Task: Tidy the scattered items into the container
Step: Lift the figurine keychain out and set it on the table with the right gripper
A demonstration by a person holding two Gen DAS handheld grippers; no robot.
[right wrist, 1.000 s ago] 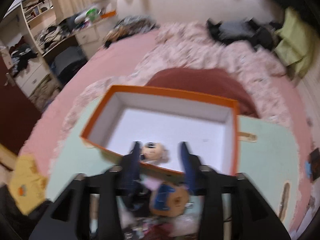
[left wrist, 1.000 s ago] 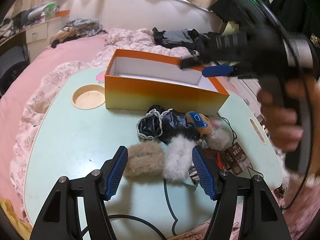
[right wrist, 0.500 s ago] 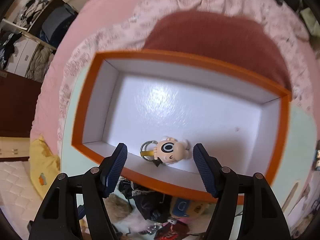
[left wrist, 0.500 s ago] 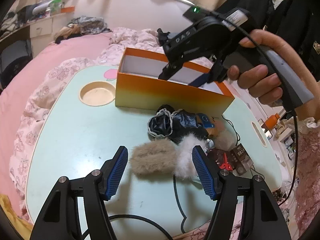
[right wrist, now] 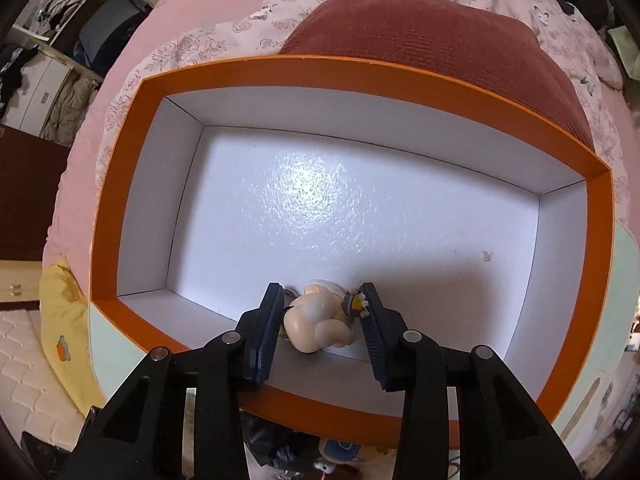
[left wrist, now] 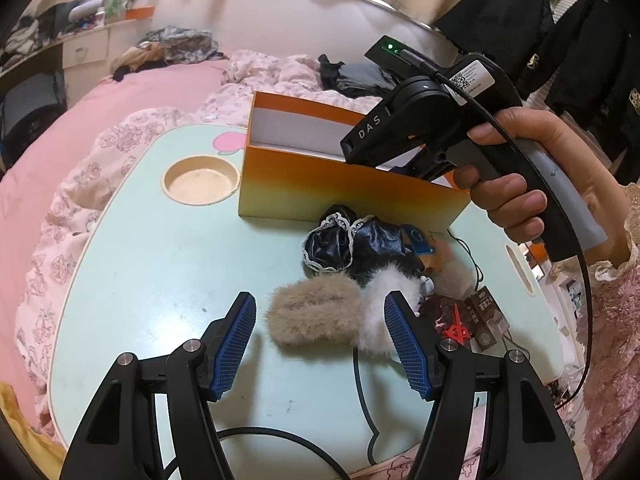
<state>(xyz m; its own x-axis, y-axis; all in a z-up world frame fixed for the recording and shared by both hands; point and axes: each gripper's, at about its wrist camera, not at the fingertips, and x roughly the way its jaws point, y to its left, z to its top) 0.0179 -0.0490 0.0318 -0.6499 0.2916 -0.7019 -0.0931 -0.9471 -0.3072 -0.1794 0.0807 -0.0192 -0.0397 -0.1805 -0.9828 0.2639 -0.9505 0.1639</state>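
Pink bedding surrounds a pale green lap table that sits on a bed, with a round cup recess near its far left corner. An orange box with a white inside stands at the far side of the table. Near its front wall lies a loose pile: a dark shiny pouch with lace trim, a tan fluffy piece, a white fluffy piece touching it, and some small brown packets at the right edge. The left gripper hovers low over the table with its jaws spread, the tan fluffy piece lying between the 2 blue pads, untouched by the left pad. A hand holds the right gripper's body above the box. From the right wrist view, the right gripper points down into the box, and its jaws have just been closing around a small cream toy figure that rests on the box floor by the near wall; both pads sit against the toy's sides.
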